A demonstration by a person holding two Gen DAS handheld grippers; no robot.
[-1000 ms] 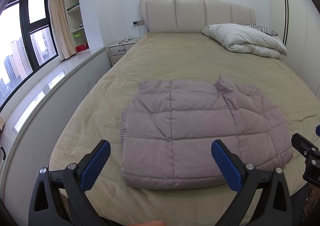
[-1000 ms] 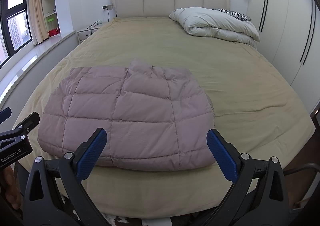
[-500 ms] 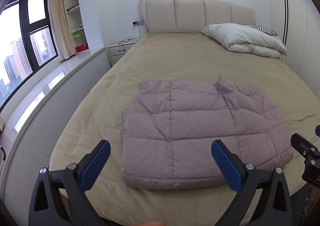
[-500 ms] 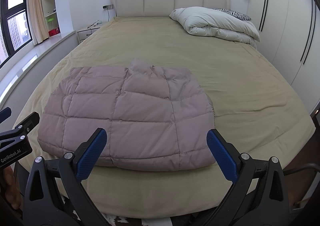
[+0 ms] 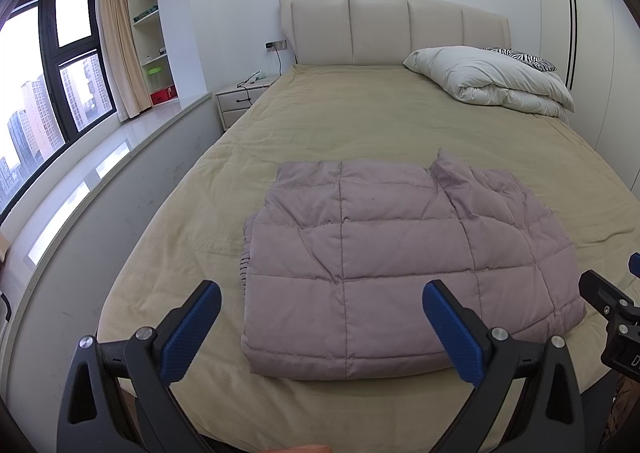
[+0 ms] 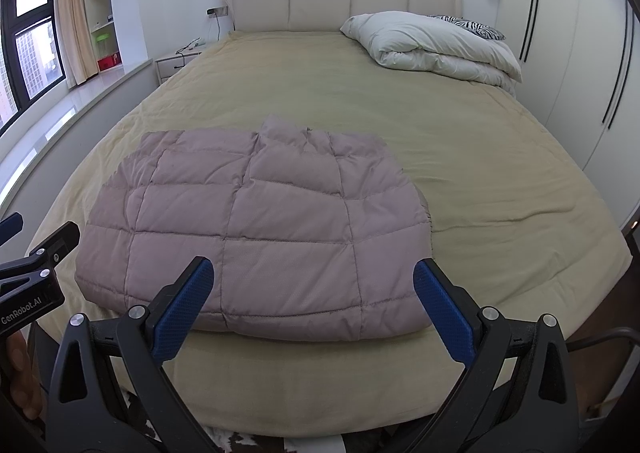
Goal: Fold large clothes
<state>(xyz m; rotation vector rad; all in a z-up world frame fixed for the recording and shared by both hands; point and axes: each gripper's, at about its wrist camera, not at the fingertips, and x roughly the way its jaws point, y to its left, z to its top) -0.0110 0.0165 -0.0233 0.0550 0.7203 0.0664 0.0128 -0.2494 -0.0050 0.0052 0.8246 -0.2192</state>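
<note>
**Folded jacket on the bed, both grippers spread and empty**

The left gripper (image 5: 320, 327) is held low at the foot of the bed (image 5: 360, 121), pointing along the bedspread toward the headboard (image 5: 394, 31). Its 2 blue-padded fingers (image 5: 191, 337) stand wide apart with nothing between them; they touch neither the cloth nor the bedspread. The right gripper (image 6: 314, 309) sits beside it at about the same height, aimed the same way, its 2 fingers (image 6: 444, 317) equally spread and empty. Each gripper shows at the edge of the other's view: the right one (image 5: 616, 317) at the far right, the left one (image 6: 32, 273) at the far left.

The jacket (image 5: 400, 265), a quilted mauve puffer, lies folded into a rough rectangle on the near part of the bed, its closest edge just beyond both sets of fingertips. Its collar sticks up slightly at the far edge.

A rolled white duvet (image 5: 492, 79) rests at the head of the bed on the right, with a zebra-print pillow (image 5: 520, 57) behind it. A nightstand (image 5: 240, 101) stands to the left of the headboard.
</note>
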